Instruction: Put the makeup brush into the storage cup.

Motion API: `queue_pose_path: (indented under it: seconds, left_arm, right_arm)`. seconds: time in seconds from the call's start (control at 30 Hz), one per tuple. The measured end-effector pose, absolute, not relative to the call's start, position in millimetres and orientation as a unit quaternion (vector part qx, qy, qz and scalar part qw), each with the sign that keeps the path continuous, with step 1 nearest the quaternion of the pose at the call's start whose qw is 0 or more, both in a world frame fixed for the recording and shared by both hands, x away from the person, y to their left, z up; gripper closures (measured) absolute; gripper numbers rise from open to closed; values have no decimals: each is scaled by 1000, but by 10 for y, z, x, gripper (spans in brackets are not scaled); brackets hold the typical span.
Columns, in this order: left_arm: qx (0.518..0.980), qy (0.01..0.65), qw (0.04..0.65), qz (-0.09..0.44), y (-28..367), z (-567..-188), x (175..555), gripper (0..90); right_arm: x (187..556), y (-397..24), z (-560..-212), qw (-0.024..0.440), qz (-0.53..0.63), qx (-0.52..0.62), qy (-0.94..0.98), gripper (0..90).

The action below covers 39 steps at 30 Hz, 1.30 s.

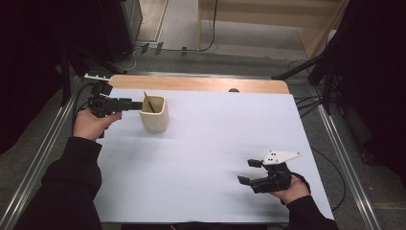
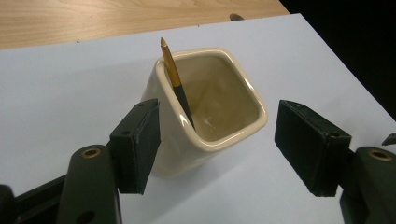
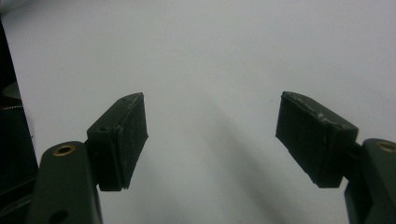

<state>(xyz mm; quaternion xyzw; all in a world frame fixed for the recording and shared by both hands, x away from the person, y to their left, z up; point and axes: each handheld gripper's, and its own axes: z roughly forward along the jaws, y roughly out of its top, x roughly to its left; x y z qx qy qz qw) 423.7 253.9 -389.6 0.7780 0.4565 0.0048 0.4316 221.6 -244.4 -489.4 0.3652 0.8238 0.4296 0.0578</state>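
A cream, square-mouthed ceramic cup [image 1: 154,115] [image 2: 210,112] stands on the white table sheet [image 1: 215,143] at the back left. A pencil [image 1: 149,102] [image 2: 175,79] with a yellow upper part and a dark lower part leans inside it against one corner. My left gripper [image 1: 136,105] [image 2: 217,144] hovers just left of the cup, open, its jaws wide apart with the cup ahead of them. Near the front right my right gripper [image 1: 249,171] [image 3: 212,135] is open over bare sheet, nothing between its jaws.
A strip of bare wooden tabletop [image 1: 196,84] runs along the far edge beyond the sheet. Metal rails [image 1: 52,139] flank the table on both sides. Cables [image 1: 311,103] lie on the floor at the right.
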Motion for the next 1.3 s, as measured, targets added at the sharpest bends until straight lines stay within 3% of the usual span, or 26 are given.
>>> queue_pose_path:
  seconds: [1.3]
  left_arm:
    - [805, 428, 412, -9, 2386, -4212, 3783, 316]
  right_arm:
    - [2215, -2439, -4889, 59, 431, 365, 823, 260]
